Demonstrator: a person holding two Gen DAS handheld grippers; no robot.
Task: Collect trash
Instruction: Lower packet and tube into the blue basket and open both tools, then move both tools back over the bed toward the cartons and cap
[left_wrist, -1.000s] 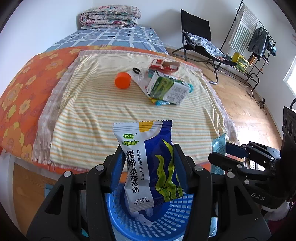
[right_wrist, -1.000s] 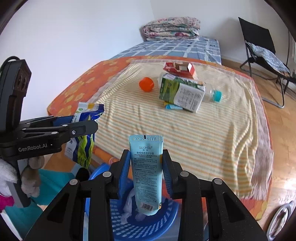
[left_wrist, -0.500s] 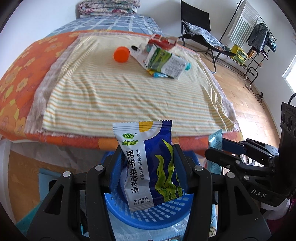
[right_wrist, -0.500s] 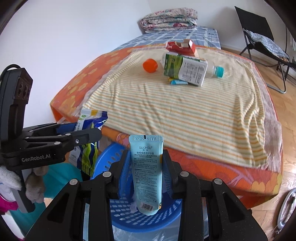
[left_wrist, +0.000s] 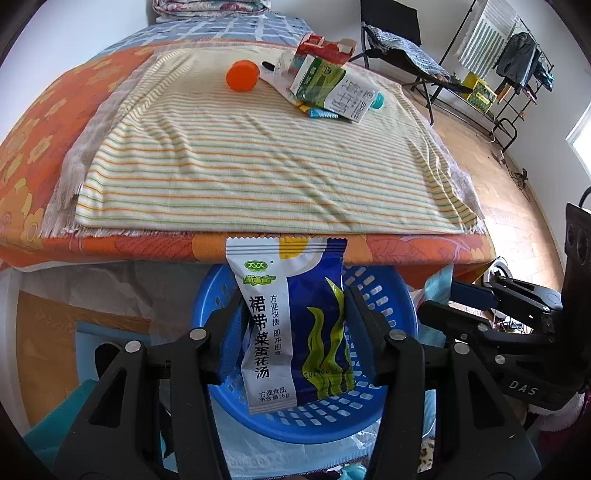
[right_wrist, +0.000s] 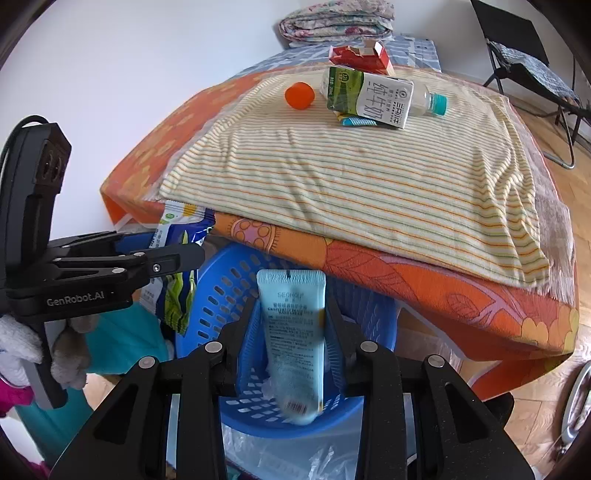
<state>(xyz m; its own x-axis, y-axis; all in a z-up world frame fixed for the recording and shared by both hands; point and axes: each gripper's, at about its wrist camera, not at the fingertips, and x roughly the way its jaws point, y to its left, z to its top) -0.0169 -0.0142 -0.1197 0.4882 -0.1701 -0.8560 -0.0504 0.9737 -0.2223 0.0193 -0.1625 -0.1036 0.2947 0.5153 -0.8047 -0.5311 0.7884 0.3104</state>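
Observation:
My left gripper (left_wrist: 291, 295) holds a blue-and-white soup packet (left_wrist: 291, 325) upright over a blue plastic basket (left_wrist: 388, 295) below the bed's edge. Its jaws are opening, with the packet still between the pads. My right gripper (right_wrist: 291, 306) is shut on a pale blue tube (right_wrist: 293, 332), which hangs into the same basket (right_wrist: 229, 280). The left gripper (right_wrist: 184, 251) shows at the left of the right wrist view. On the bed lie a milk carton (left_wrist: 332, 88), an orange cap (left_wrist: 242, 75), a red box (left_wrist: 321, 44) and a bottle with a teal cap (left_wrist: 376, 99).
A striped towel (left_wrist: 258, 158) covers the orange bedspread (left_wrist: 37, 129), whose edge overhangs the basket. Clear plastic (right_wrist: 325, 458) lies under the basket. A black folding chair (left_wrist: 399, 40) and a clothes rack (left_wrist: 517, 55) stand on the wooden floor at the right.
Both grippers have sunk from level with the bed top to below its edge, closer over the basket. Packet and tube sit the same between the jaws.

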